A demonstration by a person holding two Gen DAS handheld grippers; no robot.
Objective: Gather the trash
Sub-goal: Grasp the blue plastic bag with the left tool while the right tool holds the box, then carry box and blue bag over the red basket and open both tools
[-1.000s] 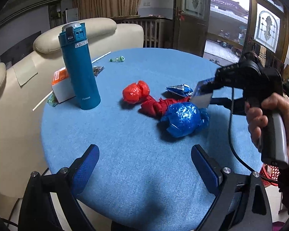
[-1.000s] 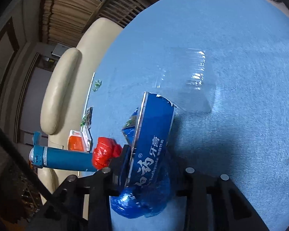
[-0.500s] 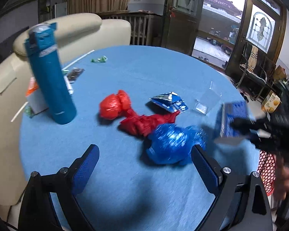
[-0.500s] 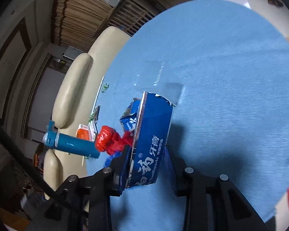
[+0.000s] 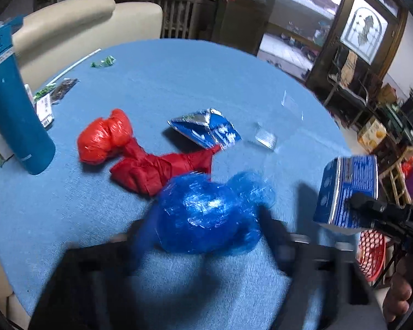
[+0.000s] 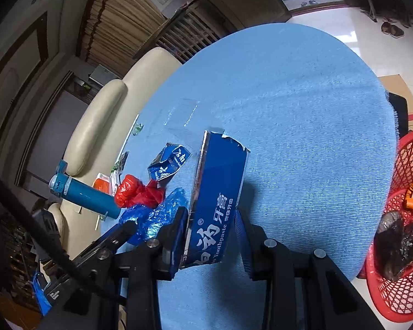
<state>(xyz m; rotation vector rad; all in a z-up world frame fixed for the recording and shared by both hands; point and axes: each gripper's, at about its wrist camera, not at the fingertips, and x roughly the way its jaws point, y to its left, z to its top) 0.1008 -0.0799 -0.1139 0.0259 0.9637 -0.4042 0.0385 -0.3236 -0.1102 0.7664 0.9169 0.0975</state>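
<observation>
Blue box (image 6: 214,200) reads "Toothpaste"; R tool (image 6: 210,228) clamps it

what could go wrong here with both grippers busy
1. The left gripper is closing around the crumpled blue plastic bag; the slippery film may squeeze out, or the touching red plastic bag may drag along.
2. The right gripper holds the blue toothpaste box at its lower end only; it could tip out before reaching the red mesh basket.
</observation>
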